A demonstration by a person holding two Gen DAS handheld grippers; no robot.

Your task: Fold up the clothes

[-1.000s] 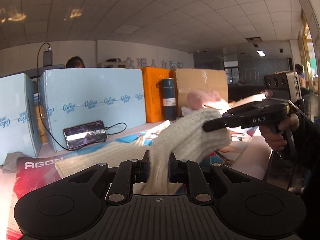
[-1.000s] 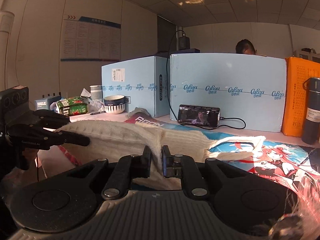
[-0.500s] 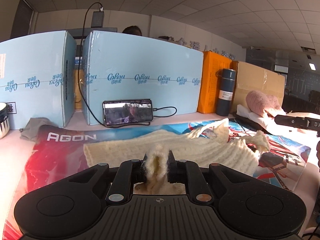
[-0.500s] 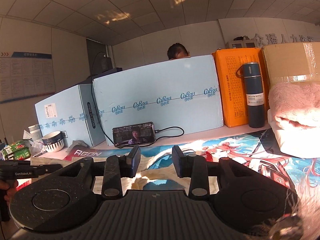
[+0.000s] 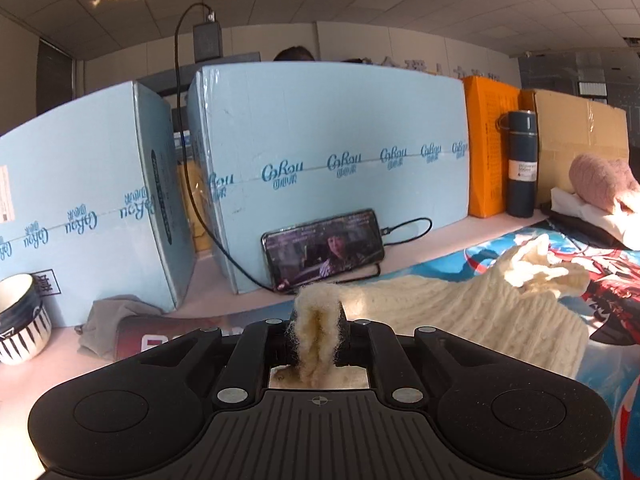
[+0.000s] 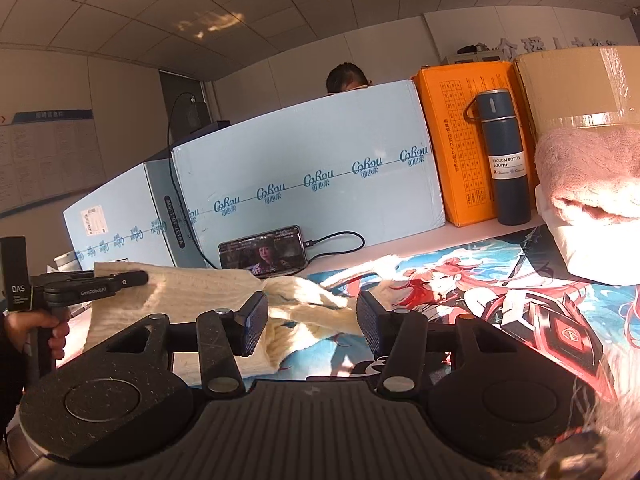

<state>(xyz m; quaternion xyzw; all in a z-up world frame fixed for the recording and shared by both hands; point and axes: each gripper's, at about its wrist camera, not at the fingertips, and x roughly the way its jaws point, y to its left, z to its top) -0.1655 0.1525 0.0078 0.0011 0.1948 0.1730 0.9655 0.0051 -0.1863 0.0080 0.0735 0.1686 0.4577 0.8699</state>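
A cream knitted sweater point(image 5: 460, 312) lies spread over the printed mat point(image 5: 612, 276). My left gripper point(image 5: 318, 328) is shut on a bunched edge of it, the wool sticking up between the fingers. From the right wrist view the same sweater point(image 6: 200, 292) lies at the left, with the left gripper point(image 6: 136, 279) clamped on its near edge and a hand on the handle. My right gripper point(image 6: 310, 326) is open, its pads wide apart just above a sweater fold, holding nothing.
Blue foam boards point(image 5: 332, 184) wall the back, with a phone point(image 5: 324, 250) leaning on them and its cable. An orange box point(image 6: 456, 140), a dark vacuum bottle point(image 6: 506, 160) and a pink folded garment point(image 6: 592, 176) stand right. A striped bowl point(image 5: 20, 320) and grey cloth point(image 5: 108, 320) sit left.
My right gripper let go of the sweater and opened wide. The lifted sweater dropped flat onto the mat. My left gripper stayed shut on its edge and swung lower toward the left.
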